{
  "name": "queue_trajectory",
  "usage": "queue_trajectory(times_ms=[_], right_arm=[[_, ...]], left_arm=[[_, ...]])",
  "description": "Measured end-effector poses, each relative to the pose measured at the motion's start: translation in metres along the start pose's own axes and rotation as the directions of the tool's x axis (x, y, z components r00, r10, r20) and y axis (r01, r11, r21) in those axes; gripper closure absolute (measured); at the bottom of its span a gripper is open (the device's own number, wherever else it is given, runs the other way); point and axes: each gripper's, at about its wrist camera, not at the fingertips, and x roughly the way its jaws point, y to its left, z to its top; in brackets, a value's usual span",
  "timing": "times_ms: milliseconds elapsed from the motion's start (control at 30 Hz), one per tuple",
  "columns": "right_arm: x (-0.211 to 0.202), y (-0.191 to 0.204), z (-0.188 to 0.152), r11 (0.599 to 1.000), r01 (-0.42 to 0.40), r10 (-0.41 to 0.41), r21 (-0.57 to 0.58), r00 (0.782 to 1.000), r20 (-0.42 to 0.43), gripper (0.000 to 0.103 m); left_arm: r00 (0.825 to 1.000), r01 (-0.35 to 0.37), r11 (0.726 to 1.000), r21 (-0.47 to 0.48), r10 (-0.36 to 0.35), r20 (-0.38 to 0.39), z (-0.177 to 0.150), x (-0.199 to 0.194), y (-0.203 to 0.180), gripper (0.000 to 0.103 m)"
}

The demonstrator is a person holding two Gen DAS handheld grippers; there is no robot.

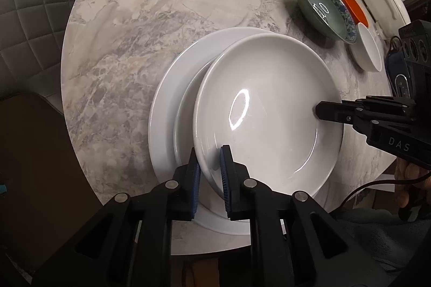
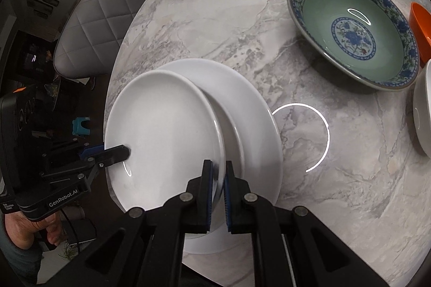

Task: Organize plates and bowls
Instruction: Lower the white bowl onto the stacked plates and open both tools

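Two hand-held grippers: our left hand-held gripper and right hand-held gripper each clamp opposite rims of the white deep plate, tilted on the larger white plate on the marble counter. Farther: green floral bowl, orange bowl.

White deep plate was seated off-centre, tilted, on larger white flat plate. Green bowl with blue floral rim, orange bowl, small white bowl were grouped nearby.
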Motion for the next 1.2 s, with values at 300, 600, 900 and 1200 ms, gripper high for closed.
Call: queue_trajectory(times_ms=[300,600,900,1200], right_arm=[[0.005,0.000,-0.004,0.999,0.038,-0.038,-0.019,0.999,-0.016,0.093],[0.008,0.003,-0.002,0.997,0.057,-0.058,-0.051,0.998,-0.012,0.092],[0.011,0.006,-0.003,0.996,0.064,-0.065,-0.070,0.998,-0.011,0.091],[0.012,0.005,-0.003,0.996,0.066,-0.066,-0.066,0.998,-0.008,0.092]], left_arm=[[1.000,-0.007,1.000,0.001,0.007,-0.026,-0.005,0.015,0.000,0.089],[1.000,-0.015,1.000,-0.006,0.015,-0.011,-0.008,0.014,0.001,0.088],[1.000,-0.007,1.000,-0.012,0.007,0.004,-0.015,0.008,-0.004,0.075],[0.998,0.049,0.999,-0.021,-0.048,0.037,-0.018,-0.001,-0.013,0.044]])
